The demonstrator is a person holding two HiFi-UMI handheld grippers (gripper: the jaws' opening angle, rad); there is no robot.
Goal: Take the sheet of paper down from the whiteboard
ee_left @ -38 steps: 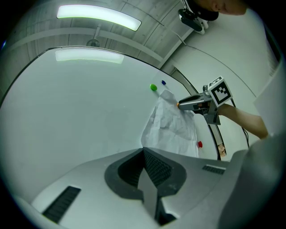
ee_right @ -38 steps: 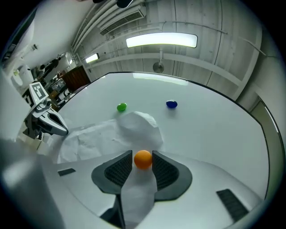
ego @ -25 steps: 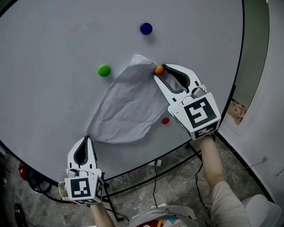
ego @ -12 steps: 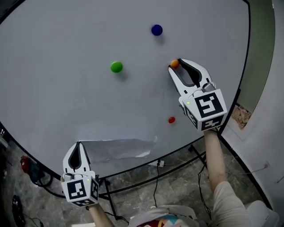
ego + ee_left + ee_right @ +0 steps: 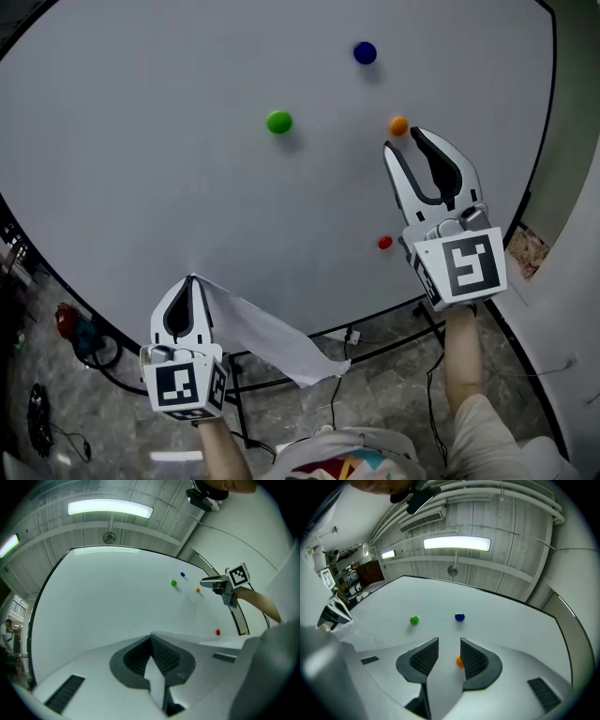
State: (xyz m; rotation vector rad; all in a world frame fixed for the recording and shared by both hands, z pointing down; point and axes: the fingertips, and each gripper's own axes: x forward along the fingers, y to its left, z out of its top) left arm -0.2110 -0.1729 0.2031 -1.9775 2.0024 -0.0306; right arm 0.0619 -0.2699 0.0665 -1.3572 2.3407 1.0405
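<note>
Down at the lower edge of the whiteboard (image 5: 187,141), my left gripper (image 5: 192,281) has its jaws pressed together on one end of the sheet of paper (image 5: 272,337). In the left gripper view, a narrow white strip of the sheet runs between my ribbed pads and out toward the camera.

From the head view, the sheet is off the board face. It trails from my left jaws to the right and downward as a long, drooping band. It is pale grey-white and looks soft and rumpled, with shallow creases along its length. Its far end curls up in a small flick. Most of it hangs in front of the board's dark rim and the grey floor (image 5: 375,384) below. No magnet sits on it.

My right gripper (image 5: 405,141) is up near the right side of the board, tilted toward the surface. Its jaws stand wide apart with nothing gripped. The orange magnet (image 5: 398,125) is just beside its tips. In the right gripper view, that magnet peeks out from behind my right-hand pad, lying on the board rather than held.

Three more round magnets are stuck to the bare white surface. A green magnet (image 5: 278,121) and a blue magnet (image 5: 365,52) are higher up. A small red magnet (image 5: 384,243) is just beside my right gripper's body.
</note>
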